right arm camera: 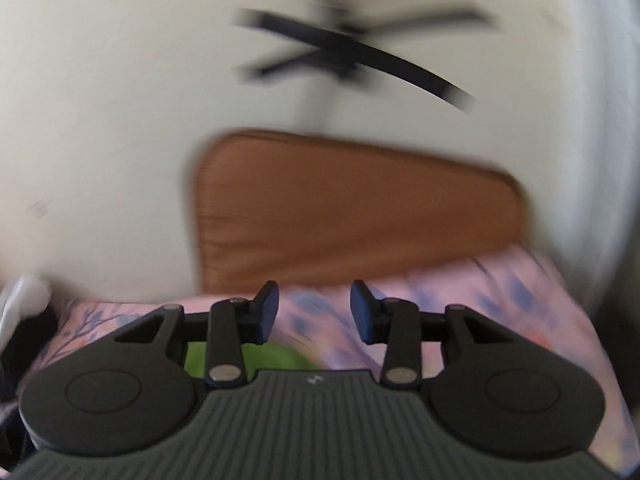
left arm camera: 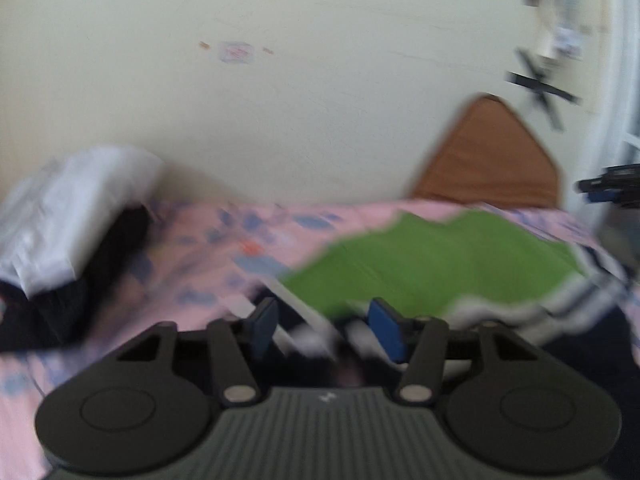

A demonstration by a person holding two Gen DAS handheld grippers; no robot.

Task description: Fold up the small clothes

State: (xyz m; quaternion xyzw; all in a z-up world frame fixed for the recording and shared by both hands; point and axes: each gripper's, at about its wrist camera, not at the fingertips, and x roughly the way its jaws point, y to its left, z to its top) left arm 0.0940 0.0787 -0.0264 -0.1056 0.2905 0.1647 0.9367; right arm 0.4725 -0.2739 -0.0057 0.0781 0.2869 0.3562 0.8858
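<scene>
A green garment (left arm camera: 432, 264) with white and dark striped trim lies spread on the pink flowered bedsheet (left arm camera: 208, 240). My left gripper (left arm camera: 326, 330) hovers over its near striped edge with the jaws apart and nothing pinched between the blue pads. The picture is blurred. In the right wrist view my right gripper (right arm camera: 314, 312) is open over the pink sheet (right arm camera: 460, 300), holding nothing. A patch of the green garment (right arm camera: 276, 356) shows below its left finger.
A stack of folded white and black clothes (left arm camera: 68, 232) sits at the left of the bed. A brown cushion (right arm camera: 352, 208) leans on the pale wall behind the bed. Black brackets (right arm camera: 352, 56) hang on the wall. A dark object (left arm camera: 612, 186) is at the right edge.
</scene>
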